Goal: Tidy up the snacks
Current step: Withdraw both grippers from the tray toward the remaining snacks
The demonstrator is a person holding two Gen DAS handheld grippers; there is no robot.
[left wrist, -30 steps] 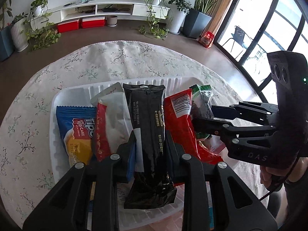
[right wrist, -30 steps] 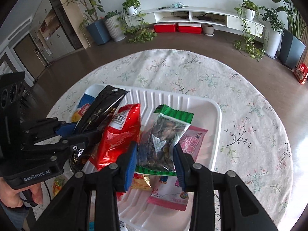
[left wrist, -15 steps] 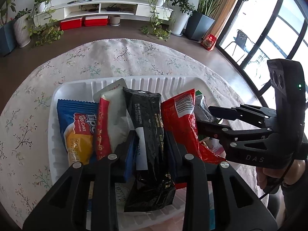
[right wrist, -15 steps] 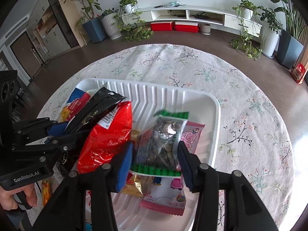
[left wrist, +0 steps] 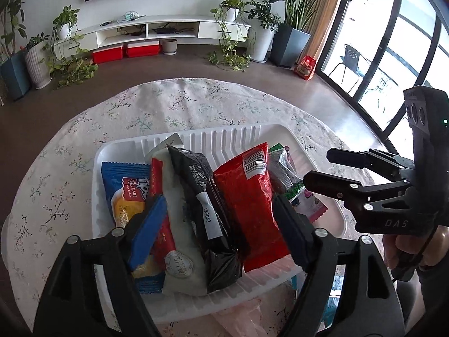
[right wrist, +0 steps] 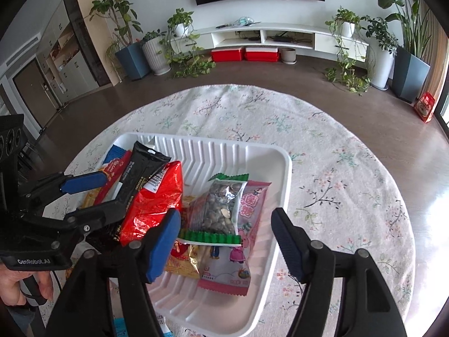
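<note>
Both tools have just been opening; the left tool (left wrist: pixel 217 224) gapes around the black packet (left wrist: pixel 207 205), the right tool (right wrist: pixel 226 238) around the green-edged nut packet (right wrist: pixel 224 207); both packets lie lengthwise, pointing away, in the white tray (right wrist: pixel 277 168) on the desk

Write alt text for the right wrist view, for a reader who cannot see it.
The open right gripper, whose jaws have just been opening, hovers over a white ribbed plastic tray of snack packets, nothing pressed between its pads. A clear green-edged bag of seeds lies on a pink candy packet; the left gripper is open beside a red packet.
</note>
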